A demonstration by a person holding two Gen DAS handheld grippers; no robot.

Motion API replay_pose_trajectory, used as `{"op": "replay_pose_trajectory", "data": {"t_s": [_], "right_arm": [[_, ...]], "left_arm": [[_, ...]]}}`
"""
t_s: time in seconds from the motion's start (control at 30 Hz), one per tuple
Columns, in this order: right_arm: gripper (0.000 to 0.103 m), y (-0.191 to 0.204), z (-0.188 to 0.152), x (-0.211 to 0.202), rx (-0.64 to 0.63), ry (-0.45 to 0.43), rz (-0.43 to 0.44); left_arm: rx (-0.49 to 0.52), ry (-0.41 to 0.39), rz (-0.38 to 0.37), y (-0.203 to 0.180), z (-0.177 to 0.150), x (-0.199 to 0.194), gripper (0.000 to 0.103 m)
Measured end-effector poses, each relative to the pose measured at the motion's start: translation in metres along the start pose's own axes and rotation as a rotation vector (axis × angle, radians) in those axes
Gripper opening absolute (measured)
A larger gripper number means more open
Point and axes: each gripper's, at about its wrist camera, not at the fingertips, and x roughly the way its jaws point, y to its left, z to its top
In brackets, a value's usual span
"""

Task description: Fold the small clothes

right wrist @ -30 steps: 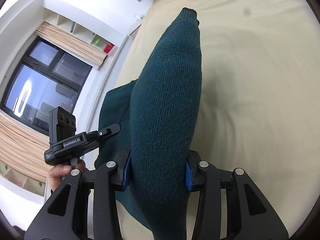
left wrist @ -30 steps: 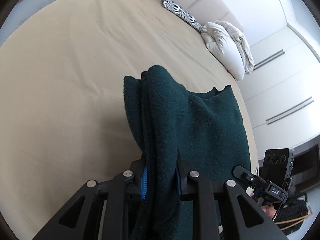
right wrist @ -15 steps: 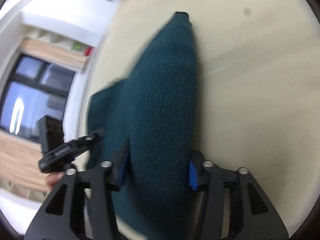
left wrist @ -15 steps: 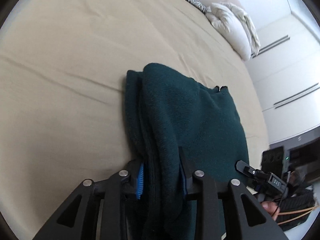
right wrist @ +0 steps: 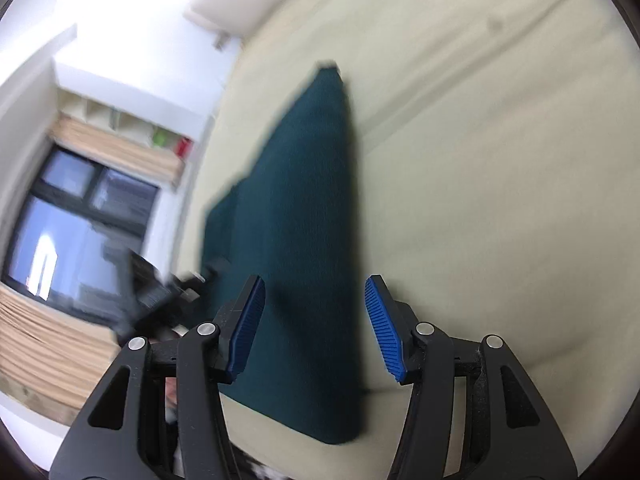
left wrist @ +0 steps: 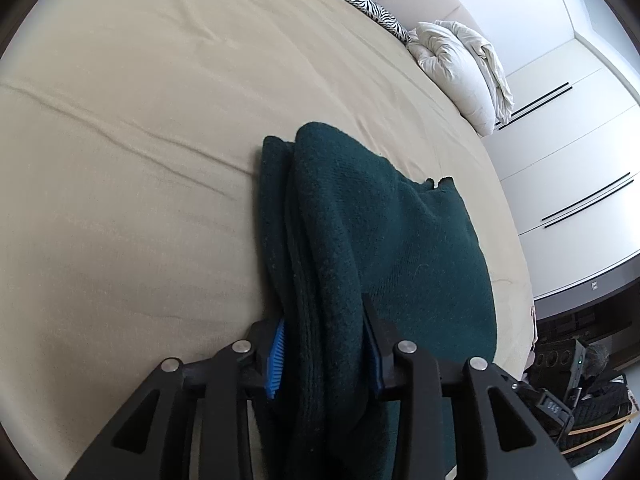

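Sweater [left wrist: 384, 240] lengthwise away along bed [left wrist: 140, 160], left tongs [left wrist: 324, 344] clamping it, right tongs [right wrist: 316, 332] agape.

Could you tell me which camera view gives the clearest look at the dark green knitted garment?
The left wrist view: the dark green garment is sharp there, its stacked folds clamped in the left gripper. The right wrist view shows it motion-blurred, lying on the bed between the open pads of the right gripper.

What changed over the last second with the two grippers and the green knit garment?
The right gripper let go: its fingers, clamped on the dark green knit garment a second ago, now stand apart, and the garment lies on the beige bed. The left gripper stayed shut on the garment's folded edge.
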Motion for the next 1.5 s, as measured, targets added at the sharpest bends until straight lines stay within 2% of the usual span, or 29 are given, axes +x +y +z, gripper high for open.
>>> {"op": "replay_pose_trajectory", "data": {"t_s": [0.13, 0.27, 0.37, 0.4, 0.43, 0.47, 0.5, 0.57, 0.6, 0.67, 0.7, 0.77, 0.87, 0.93, 1.0, 1.1, 1.2, 1.27, 1.37, 1.5], "right_arm": [[0.049, -0.002, -0.001, -0.001, -0.028, -0.017, -0.003], [0.051, 0.017, -0.001, -0.015, -0.153, -0.068, -0.158], [0.051, 0.035, -0.007, -0.029, -0.232, -0.134, -0.273], [0.051, 0.043, -0.010, -0.036, -0.264, -0.169, -0.305], [0.051, 0.052, -0.013, -0.043, -0.292, -0.207, -0.328], [0.051, 0.061, -0.016, -0.050, -0.319, -0.248, -0.347], [0.052, 0.071, -0.020, -0.058, -0.350, -0.299, -0.366], [0.061, 0.089, -0.026, -0.071, -0.402, -0.405, -0.393], [0.064, 0.099, -0.029, -0.080, -0.428, -0.459, -0.401], [0.081, 0.118, -0.038, -0.097, -0.480, -0.577, -0.407], [0.084, 0.129, -0.043, -0.109, -0.506, -0.653, -0.411], [0.099, 0.146, -0.048, -0.125, -0.538, -0.776, -0.424], [0.102, 0.168, -0.059, -0.151, -0.577, -0.932, -0.446], [0.103, 0.182, -0.064, -0.169, -0.601, -0.993, -0.415], [0.103, 0.194, -0.066, -0.185, -0.612, -1.018, -0.375], [0.103, 0.209, -0.070, -0.205, -0.628, -1.039, -0.306], [0.103, 0.222, -0.076, -0.217, -0.654, -1.063, -0.265], [0.103, 0.230, -0.080, -0.222, -0.674, -1.061, -0.256], [0.103, 0.237, -0.088, -0.229, -0.708, -1.049, -0.271], [0.103, 0.239, -0.100, -0.225, -0.743, -0.994, -0.307]], "left_arm": [[0.019, -0.016, 0.000, 0.000, -0.006, -0.008, 0.039], [0.054, -0.063, 0.050, -0.006, -0.011, -0.022, 0.041], [0.148, -0.136, 0.157, -0.024, -0.020, -0.042, 0.042], [0.196, -0.180, 0.217, -0.034, -0.025, -0.051, 0.044], [0.238, -0.224, 0.266, -0.043, -0.030, -0.060, 0.050], [0.276, -0.277, 0.315, -0.052, -0.036, -0.071, 0.062], [0.307, -0.352, 0.362, -0.062, -0.043, -0.086, 0.069], [0.336, -0.472, 0.398, -0.075, -0.053, -0.109, 0.094], [0.354, -0.550, 0.412, -0.082, -0.060, -0.124, 0.100], [0.389, -0.678, 0.438, -0.096, -0.072, -0.149, 0.103], [0.412, -0.731, 0.449, -0.103, -0.077, -0.160, 0.103], [0.441, -0.823, 0.493, -0.118, -0.086, -0.181, 0.103], [0.445, -0.924, 0.571, -0.135, -0.094, -0.205, 0.103], [0.434, -0.967, 0.607, -0.145, -0.097, -0.220, 0.103], [0.422, -0.995, 0.648, -0.157, -0.095, -0.234, 0.103], [0.460, -1.066, 0.679, -0.173, -0.106, -0.250, 0.103], [0.450, -1.057, 0.728, -0.180, -0.113, -0.257, 0.103], [0.432, -0.999, 0.697, -0.179, -0.109, -0.257, 0.103], [0.380, -0.925, 0.693, -0.174, -0.103, -0.245, 0.103], [0.344, -0.787, 0.691, -0.160, -0.096, -0.215, 0.103]]}}
